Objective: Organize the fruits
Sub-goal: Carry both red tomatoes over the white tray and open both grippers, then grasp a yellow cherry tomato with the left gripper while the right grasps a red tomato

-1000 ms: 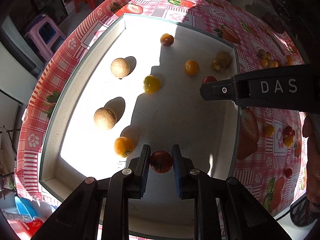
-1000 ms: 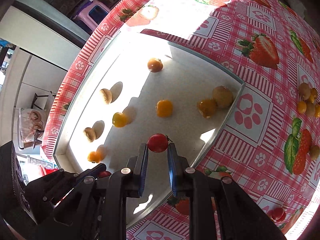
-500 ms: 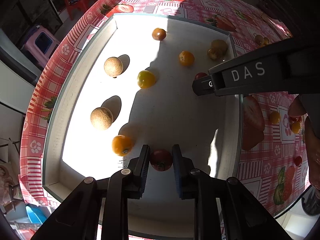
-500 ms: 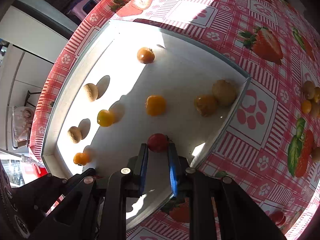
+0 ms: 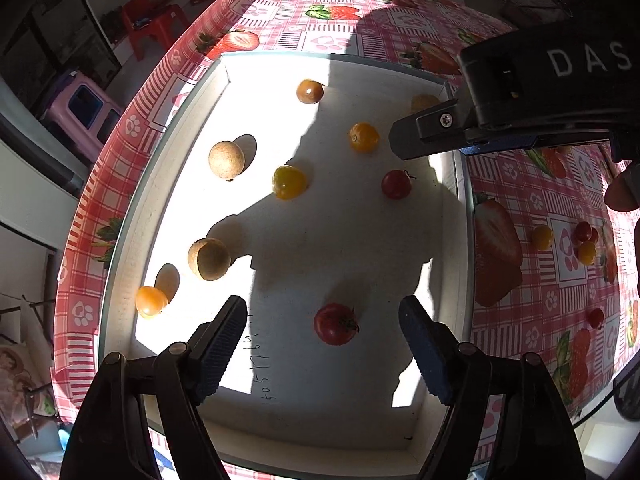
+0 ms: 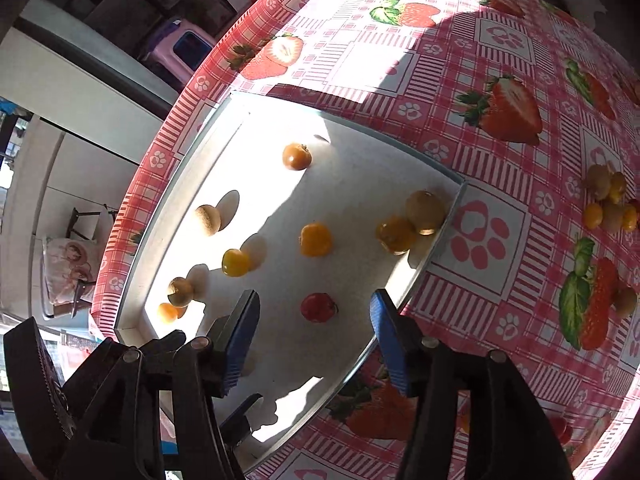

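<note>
A white tray (image 5: 120, 248) on the strawberry tablecloth holds several small fruits. My left gripper (image 5: 322, 322) is open above a red tomato (image 5: 335, 324) lying on the tray floor between its fingers. My right gripper (image 6: 314, 314) is open above another red tomato (image 6: 318, 308), which also shows in the left wrist view (image 5: 396, 184). Yellow and orange tomatoes (image 5: 289, 182) (image 5: 364, 137) and two tan round fruits (image 5: 226, 155) (image 5: 209, 259) lie spread over the tray. The right gripper's body (image 5: 520, 92) shows at the left view's upper right.
Loose small fruits lie on the tablecloth right of the tray, some yellow ones (image 6: 608, 200) far and some red and yellow ones (image 5: 580, 240) near. A pink stool (image 5: 84, 108) and a red chair (image 5: 152, 28) stand beyond the table's edge.
Both grippers have opened and let go of their red tomatoes, which now rest on the tray floor. Both grippers have drawn back and up a little.
</note>
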A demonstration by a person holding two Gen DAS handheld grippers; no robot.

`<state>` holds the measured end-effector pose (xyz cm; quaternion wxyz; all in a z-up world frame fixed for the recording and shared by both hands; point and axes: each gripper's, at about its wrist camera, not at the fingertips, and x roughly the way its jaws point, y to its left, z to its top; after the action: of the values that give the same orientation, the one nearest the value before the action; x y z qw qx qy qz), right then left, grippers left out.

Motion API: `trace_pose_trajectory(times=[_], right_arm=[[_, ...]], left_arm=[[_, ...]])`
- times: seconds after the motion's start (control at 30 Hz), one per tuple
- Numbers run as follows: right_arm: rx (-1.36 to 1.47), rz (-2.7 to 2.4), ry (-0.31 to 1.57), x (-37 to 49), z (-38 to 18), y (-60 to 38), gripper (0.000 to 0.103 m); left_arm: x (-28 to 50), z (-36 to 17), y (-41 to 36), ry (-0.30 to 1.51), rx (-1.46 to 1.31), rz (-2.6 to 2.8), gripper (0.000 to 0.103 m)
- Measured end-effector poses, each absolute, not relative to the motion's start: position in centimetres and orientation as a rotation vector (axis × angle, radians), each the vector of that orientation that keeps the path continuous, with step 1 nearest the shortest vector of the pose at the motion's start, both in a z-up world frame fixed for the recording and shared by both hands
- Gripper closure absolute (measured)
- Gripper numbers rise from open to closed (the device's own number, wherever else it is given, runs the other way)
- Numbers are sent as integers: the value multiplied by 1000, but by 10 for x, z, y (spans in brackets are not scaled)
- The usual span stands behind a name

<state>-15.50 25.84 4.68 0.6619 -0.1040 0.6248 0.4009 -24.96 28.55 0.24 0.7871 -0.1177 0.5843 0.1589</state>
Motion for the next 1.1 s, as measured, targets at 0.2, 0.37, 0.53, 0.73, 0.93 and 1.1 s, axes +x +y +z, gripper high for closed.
trace_pose_trajectory(times=[0.2, 0.37, 0.53, 0.73, 0.93, 1.1], right_arm=[[-176, 843, 1383, -144, 62, 225, 29], [-150, 742, 1376, -140, 62, 182, 27], [-121, 618, 1404, -139, 57, 118, 27], [-114, 477, 1443, -148, 46, 53, 27], [-85, 405, 1496, -172, 33, 8, 27], [-55, 382, 1532, -190, 19, -6, 27]], left_arm=[[-238, 10, 276, 1264, -194, 318, 24], [-223, 22, 257, 1250, -169, 270, 24], [-212, 31, 236, 1230, -127, 203, 24], [-191, 33, 202, 1233, -81, 111, 24], [-167, 22, 174, 1261, -65, 38, 24], [-153, 10, 161, 1281, -51, 16, 24]])
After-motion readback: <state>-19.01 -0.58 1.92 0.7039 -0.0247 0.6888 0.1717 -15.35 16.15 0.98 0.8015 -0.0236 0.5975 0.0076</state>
